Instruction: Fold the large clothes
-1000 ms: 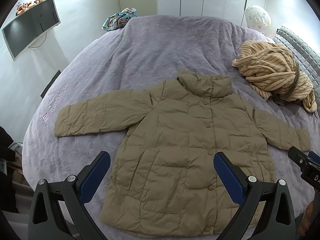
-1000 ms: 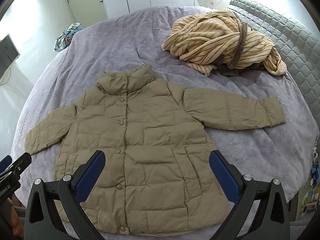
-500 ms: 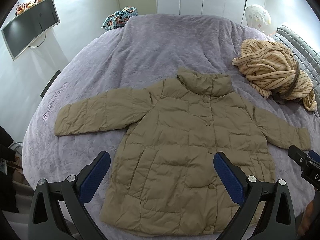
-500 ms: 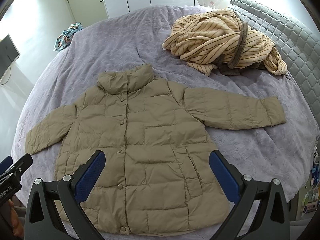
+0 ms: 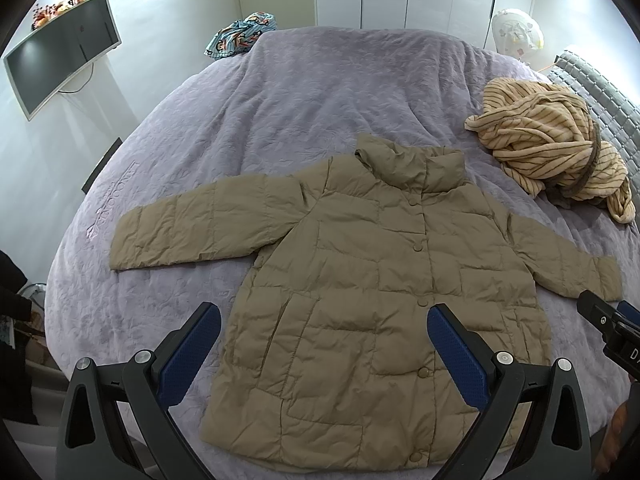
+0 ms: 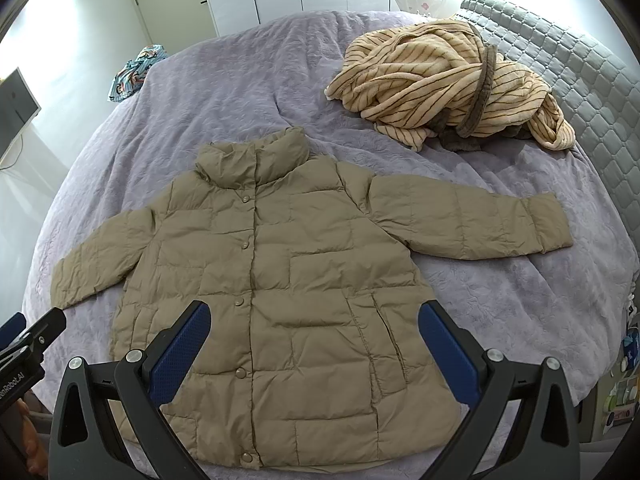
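Spread flat, front up and snapped shut, on the lilac quilted bedspread (image 5: pixel 304 92): one tan quilted puffer jacket (image 5: pixel 372 280), collar pointing away, hem nearest the fingers. Both sleeves stretched out sideways, the left sleeve (image 5: pixel 192 232) ahead and to the left of the left gripper (image 5: pixel 324 344), the right sleeve (image 6: pixel 476 220) ahead and to the right of the right gripper (image 6: pixel 314 340). Both grippers hovering above the hem end, fingers spread wide, nothing held, nothing touched.

Judged as the start of the fold, no crease made yet. Sensible first step: sleeves in across the chest.

- Left gripper out to the cuff beyond its left finger; pinch through both layers of the padded cuff, not just the slippery outer shell.
- Lift only enough to clear the body, then carry across toward the snap line between the fingers and lay down level.
- Same with the right cuff, beyond the right finger of the right gripper.
- Press trapped air out after each lay; puffy fill likely to spring back and undo a loose fold.
- Keep the hem square to the bed edge; hem lies close to that edge, so a hard pull toward the fingers may drag it off.

Well ahead and to the right, apart from the jacket: a crumpled beige striped fleece garment (image 6: pixel 444 80). Far ahead to the left, a patterned blue cloth (image 5: pixel 240 36). Neither in the way.
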Demonstrator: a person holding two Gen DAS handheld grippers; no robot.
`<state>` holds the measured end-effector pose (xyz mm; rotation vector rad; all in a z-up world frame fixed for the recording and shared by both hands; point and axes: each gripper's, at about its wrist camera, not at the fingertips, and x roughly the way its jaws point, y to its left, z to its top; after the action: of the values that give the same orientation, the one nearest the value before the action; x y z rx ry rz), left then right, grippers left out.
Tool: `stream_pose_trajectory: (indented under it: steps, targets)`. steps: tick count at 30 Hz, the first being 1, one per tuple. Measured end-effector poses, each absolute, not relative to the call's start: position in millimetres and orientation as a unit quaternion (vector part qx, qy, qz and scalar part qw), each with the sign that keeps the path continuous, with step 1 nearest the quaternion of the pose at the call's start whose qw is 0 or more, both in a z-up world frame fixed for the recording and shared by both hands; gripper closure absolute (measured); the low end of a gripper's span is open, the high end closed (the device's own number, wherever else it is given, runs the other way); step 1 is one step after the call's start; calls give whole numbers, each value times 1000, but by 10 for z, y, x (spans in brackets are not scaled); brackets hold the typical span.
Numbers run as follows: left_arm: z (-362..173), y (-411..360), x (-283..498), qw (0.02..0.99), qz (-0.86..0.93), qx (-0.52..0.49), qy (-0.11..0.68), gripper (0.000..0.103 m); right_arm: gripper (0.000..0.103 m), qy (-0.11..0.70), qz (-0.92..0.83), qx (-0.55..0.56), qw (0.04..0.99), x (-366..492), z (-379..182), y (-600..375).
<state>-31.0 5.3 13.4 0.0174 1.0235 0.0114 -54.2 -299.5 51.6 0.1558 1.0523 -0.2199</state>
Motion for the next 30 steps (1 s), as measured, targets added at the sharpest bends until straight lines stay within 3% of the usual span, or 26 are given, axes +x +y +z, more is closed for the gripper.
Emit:
stream_pose_trajectory:
  steps: [30]
  targets:
    - [118, 72, -306, 871, 6, 6, 491, 0, 0, 501, -105, 75, 856, -539, 516, -2986]
